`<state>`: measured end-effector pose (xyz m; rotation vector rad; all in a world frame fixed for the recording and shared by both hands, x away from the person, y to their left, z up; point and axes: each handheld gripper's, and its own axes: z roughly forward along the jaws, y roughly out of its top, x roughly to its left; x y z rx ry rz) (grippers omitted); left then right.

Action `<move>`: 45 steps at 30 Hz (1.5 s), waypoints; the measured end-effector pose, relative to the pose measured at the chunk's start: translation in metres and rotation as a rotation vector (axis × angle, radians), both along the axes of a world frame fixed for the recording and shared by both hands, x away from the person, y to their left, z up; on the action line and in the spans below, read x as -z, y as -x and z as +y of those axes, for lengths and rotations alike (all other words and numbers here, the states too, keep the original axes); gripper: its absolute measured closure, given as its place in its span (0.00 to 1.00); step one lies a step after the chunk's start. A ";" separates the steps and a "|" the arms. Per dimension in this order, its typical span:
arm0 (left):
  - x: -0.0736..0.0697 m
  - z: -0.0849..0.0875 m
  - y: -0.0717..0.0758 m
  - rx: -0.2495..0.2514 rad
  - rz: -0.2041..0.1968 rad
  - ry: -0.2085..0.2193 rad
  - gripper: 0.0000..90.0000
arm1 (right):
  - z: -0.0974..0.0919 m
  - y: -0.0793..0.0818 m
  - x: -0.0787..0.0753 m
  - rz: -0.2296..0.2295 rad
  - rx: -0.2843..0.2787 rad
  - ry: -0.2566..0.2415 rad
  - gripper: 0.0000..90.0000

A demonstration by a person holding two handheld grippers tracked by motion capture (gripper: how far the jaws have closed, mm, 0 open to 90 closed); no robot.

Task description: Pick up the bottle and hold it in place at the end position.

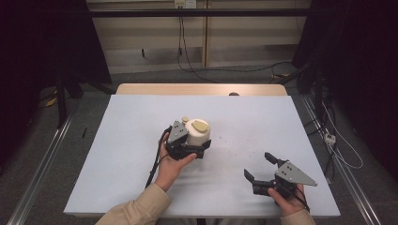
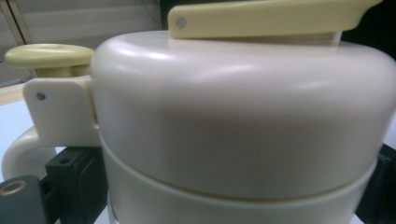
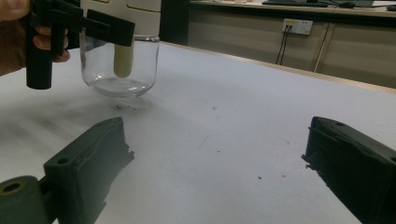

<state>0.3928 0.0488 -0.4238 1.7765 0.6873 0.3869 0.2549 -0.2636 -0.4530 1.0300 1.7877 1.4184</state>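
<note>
A cream jug (image 1: 197,131) with a pale yellow lever (image 2: 271,18) on its lid and a yellow knob (image 2: 49,55) by its handle stands left of the table's middle. Its lower part is clear glass (image 3: 119,70) with a cream tube inside. My left gripper (image 1: 195,144) is shut on the jug's body, one black jaw on each side. In the right gripper view I cannot tell whether the glass base touches the table. My right gripper (image 1: 262,169) is open near the front right edge, with only bare table between its fingers (image 3: 88,158).
The pale blue-grey table top (image 1: 141,140) has a wooden strip along its far edge. Small dark specks (image 3: 259,177) mark the surface right of the jug. Cables (image 1: 338,145) and a floor socket lie past the right edge.
</note>
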 end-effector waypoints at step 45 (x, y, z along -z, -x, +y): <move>0.004 -0.005 -0.032 -0.054 0.024 0.031 0.06 | -0.002 0.002 -0.001 -0.005 0.006 -0.002 0.05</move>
